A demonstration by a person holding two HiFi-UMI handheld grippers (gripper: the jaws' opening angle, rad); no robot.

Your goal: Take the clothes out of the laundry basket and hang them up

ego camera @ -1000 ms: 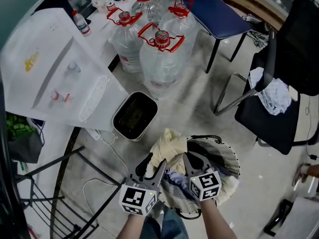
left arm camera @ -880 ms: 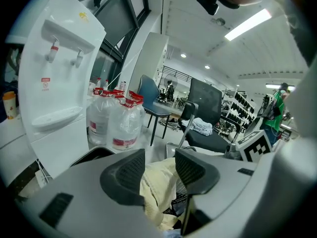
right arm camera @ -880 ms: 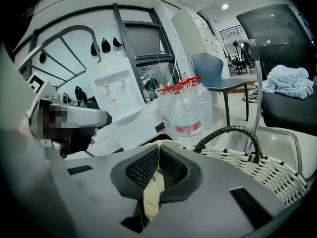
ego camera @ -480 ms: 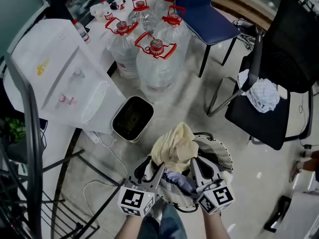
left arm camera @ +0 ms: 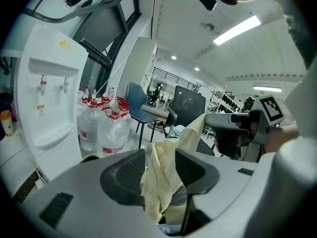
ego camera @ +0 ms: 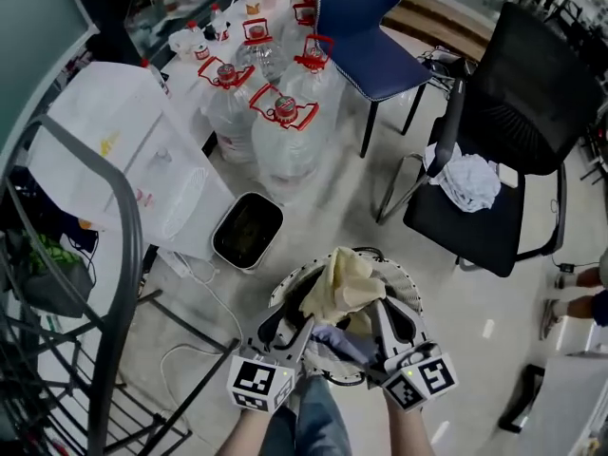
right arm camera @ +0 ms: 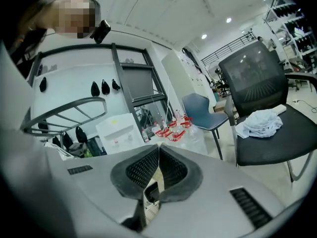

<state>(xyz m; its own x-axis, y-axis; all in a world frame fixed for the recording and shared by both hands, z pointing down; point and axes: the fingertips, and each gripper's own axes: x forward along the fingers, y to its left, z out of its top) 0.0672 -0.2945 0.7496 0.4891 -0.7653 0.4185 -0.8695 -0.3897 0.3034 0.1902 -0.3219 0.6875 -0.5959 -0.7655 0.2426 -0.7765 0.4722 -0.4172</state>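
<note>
1. The laundry basket [ego camera: 410,291] stands on the floor just ahead of the person. A bluish cloth [ego camera: 334,338] lies inside it.
2. A pale yellow garment [ego camera: 347,275] is held up over the basket.
3. The left gripper [left arm camera: 159,167] has its jaws partly spread, clamping bunched yellow fabric.
4. The right gripper [right arm camera: 157,170] has its jaws pressed together, pinching a thin edge of the same garment.
5. A black bin [ego camera: 247,233] is near the basket; its contents cannot be made out.
6. A white cloth [ego camera: 465,180] lies on the black chair [ego camera: 494,236].
</note>
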